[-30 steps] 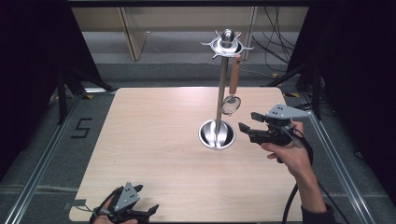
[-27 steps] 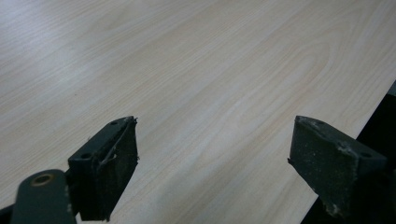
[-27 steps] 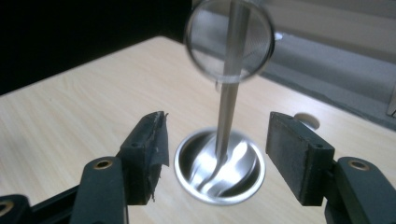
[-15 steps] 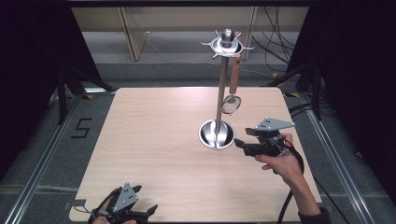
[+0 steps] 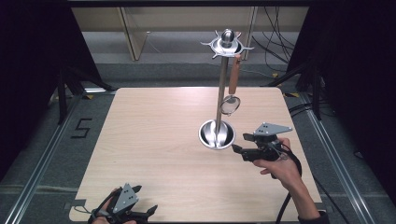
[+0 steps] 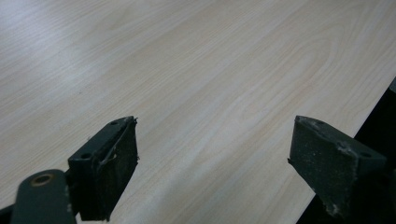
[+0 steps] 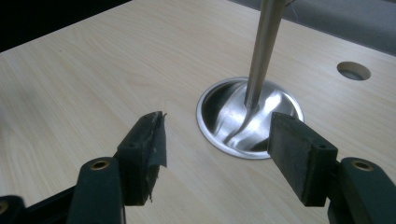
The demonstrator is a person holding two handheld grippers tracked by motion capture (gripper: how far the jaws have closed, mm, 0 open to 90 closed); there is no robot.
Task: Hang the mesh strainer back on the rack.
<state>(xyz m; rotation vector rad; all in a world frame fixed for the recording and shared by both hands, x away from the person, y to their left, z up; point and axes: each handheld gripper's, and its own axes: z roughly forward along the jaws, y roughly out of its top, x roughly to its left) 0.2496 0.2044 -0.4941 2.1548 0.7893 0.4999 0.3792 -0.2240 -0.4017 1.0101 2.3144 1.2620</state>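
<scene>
Directly ahead of the right gripper point(image 5: 238, 142), just beyond its spread, empty jaws, the steel stand's round base point(image 7: 250, 116) blocks a low forward pass, and its upright pole point(image 5: 220, 88) rises from the middle of it. Higher up, a wooden-handled utensil point(image 5: 232, 88) hangs beside the pole, on the gripper's side. Bare tabletop point(image 5: 149, 135) lies open to the gripper's left. Ahead of the left gripper point(image 6: 212, 168), bare wood lies free between and beyond its parted jaws.

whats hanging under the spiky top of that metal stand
A wooden-handled strainer hangs from one hook of the stand, its mesh bowl beside the pole. The hook's grip on the handle is too small to see.
</scene>
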